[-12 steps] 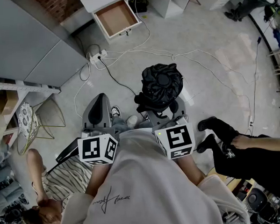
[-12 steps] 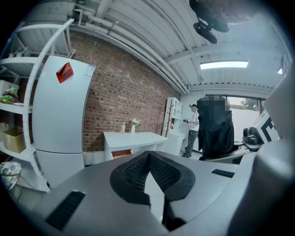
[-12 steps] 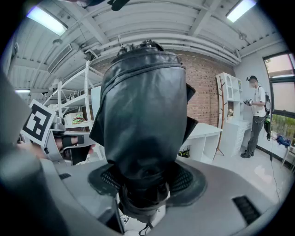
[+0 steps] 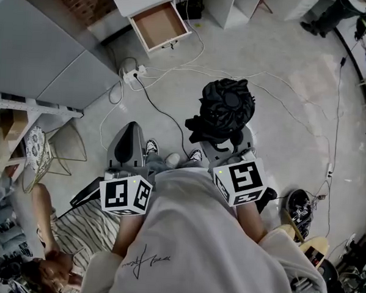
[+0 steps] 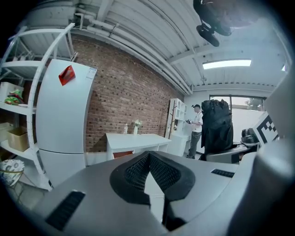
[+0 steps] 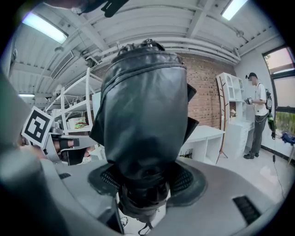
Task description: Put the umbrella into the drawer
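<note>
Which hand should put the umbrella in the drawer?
Right. The right gripper already clamps the folded black umbrella in its fingers, and the open drawer lies ahead. The left gripper is shut with nothing in it.

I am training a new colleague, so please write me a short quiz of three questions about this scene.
1. True or false: the drawer stands open.
2. Which gripper holds the black umbrella? A) left B) right
3. Fill in: the fingers of the left gripper are ___, with nothing between them.
Key: 1 true; 2 B, the right gripper; 3 closed.
</note>
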`<state>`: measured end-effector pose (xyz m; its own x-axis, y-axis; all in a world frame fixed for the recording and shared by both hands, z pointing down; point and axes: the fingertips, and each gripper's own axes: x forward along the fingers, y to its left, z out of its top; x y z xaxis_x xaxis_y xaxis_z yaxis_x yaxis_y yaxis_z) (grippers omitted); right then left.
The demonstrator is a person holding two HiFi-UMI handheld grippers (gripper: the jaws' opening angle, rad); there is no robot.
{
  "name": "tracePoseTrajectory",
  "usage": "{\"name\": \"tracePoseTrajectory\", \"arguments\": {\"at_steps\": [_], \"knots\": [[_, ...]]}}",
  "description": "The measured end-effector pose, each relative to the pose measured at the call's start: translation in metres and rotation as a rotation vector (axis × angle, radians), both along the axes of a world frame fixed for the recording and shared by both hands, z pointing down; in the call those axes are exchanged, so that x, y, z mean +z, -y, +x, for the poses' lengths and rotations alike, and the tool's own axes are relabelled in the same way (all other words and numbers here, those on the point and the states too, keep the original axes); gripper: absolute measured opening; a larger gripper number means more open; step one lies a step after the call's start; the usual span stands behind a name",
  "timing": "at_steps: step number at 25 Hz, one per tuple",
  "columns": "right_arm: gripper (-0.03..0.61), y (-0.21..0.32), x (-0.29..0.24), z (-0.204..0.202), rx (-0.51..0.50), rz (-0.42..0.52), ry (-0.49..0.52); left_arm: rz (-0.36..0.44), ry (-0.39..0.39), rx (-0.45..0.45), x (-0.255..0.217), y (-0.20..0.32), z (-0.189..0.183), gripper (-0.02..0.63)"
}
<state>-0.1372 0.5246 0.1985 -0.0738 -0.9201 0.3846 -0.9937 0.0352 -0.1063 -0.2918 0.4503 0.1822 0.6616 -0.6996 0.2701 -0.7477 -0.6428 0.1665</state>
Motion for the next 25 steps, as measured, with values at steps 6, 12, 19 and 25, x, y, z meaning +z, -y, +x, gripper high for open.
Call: {"name": "tracePoseTrajectory", "arguments": {"at_steps": [6,12,19,25], "knots": [[0.267,-0.013,0.007,0.014,-0.007,-0.01,0.021,-0.006,-0.003,-0.018,0.0,-0.015,0.006,0.018],[0.268,-0.009,0.017,0.029,-0.007,-0.039,0.054,-0.013,0.004,-0.013,0.0,-0.013,0.02,0.018],[0.268,0.018,0.018,0.039,-0.001,-0.04,0.037,-0.014,-0.027,0.004,0.002,0.017,0.033,0.018],[0.268,0.051,0.015,0.061,-0.031,-0.048,0.02,-0.023,-0.052,0.016,0.002,0.054,0.069,0.018]]}}
